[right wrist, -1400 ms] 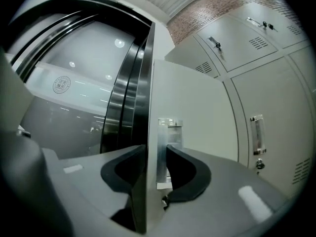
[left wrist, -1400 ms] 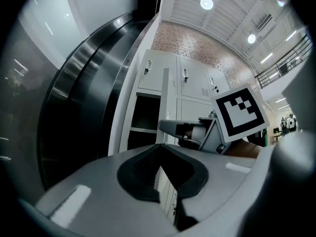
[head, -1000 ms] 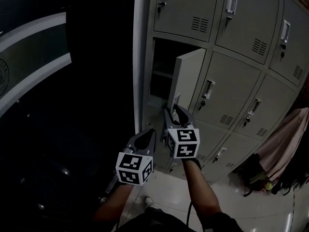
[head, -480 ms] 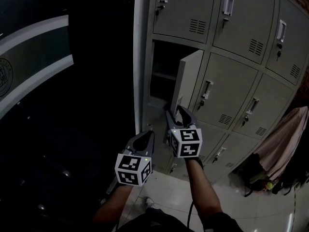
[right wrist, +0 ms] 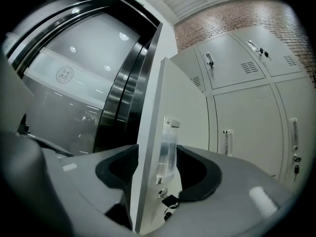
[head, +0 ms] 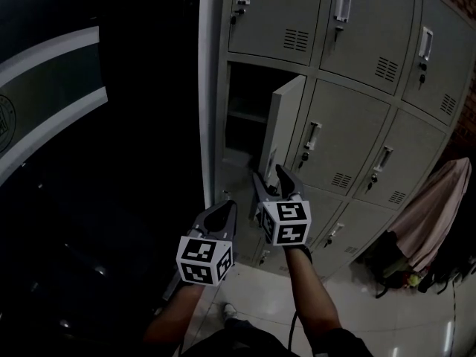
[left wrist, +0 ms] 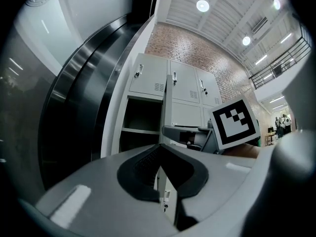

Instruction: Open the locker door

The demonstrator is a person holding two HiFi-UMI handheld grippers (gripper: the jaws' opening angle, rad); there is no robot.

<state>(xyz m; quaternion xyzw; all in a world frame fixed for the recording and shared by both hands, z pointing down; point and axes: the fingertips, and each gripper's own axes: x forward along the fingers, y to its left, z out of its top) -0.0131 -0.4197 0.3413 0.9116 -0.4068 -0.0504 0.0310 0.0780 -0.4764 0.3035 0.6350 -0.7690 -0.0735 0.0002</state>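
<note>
In the locker bank (head: 349,136), the upright locker door (head: 286,121) stands ajar, edge pointing near. The right claw (head: 269,173) has just been opening, loose around that edge. The left claw (head: 230,204) is closed and empty.

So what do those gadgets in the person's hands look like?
The left gripper and right gripper are grey, beak-shaped claws lined with dark ribbed pads. Each carries a white cube printed with black square patterns. The forearms are bare; a thin dark cable hangs by the right one. The right jaws have just been opening, with the edge of the locker door between them.
</note>
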